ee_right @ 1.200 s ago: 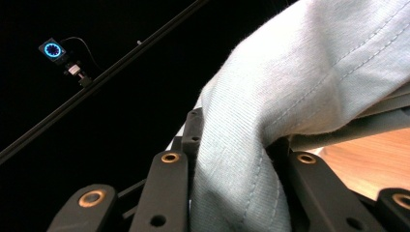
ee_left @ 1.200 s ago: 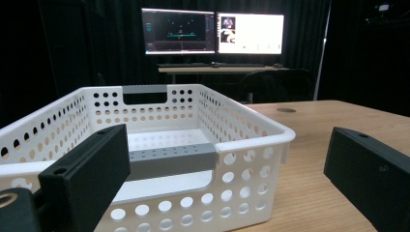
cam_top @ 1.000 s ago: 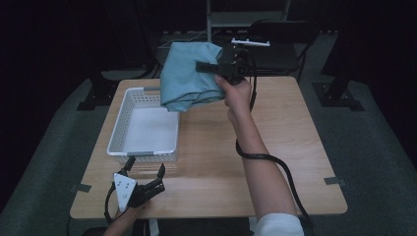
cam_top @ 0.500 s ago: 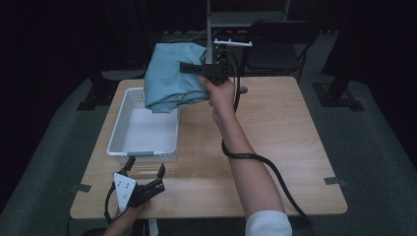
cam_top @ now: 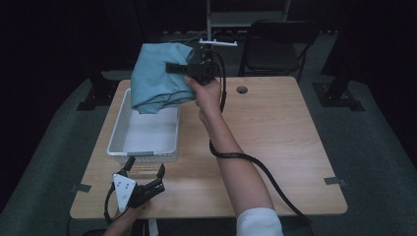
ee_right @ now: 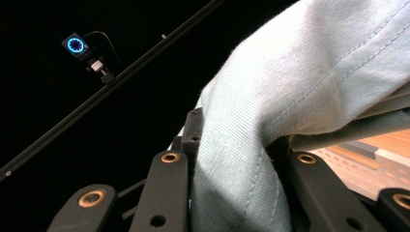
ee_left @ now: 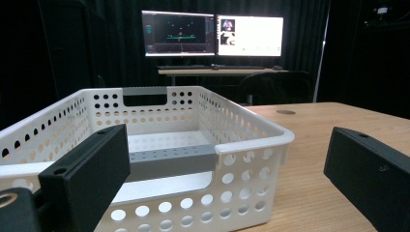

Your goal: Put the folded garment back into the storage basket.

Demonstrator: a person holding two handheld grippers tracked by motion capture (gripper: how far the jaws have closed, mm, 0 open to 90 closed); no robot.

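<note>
A folded light-blue cloth (cam_top: 160, 78) hangs in the air over the far end of the white perforated basket (cam_top: 118, 142). My right gripper (cam_top: 173, 68) is shut on the cloth, held up by the hand behind it. In the right gripper view the cloth (ee_right: 300, 101) drapes thickly between the black jaws, and the right gripper (ee_right: 232, 164) pinches it. My left gripper (cam_top: 145, 167) rests at the table's front edge, open, pointing at the basket's near wall. The left gripper view has the basket (ee_left: 251, 145) close ahead, empty inside, with the left gripper (ee_left: 227, 164) wide apart.
The wooden table (cam_top: 275, 132) has a round cable hole (cam_top: 241, 89) at the back. A black chair (cam_top: 275, 49) stands behind it. A cable (cam_top: 260, 167) trails from the right gripper along the forearm. Two lit monitors (ee_left: 212, 34) sit on a far desk.
The right gripper has carried the cloth leftward, from beside the basket's right rim to above its far end. The left gripper has stayed put.
</note>
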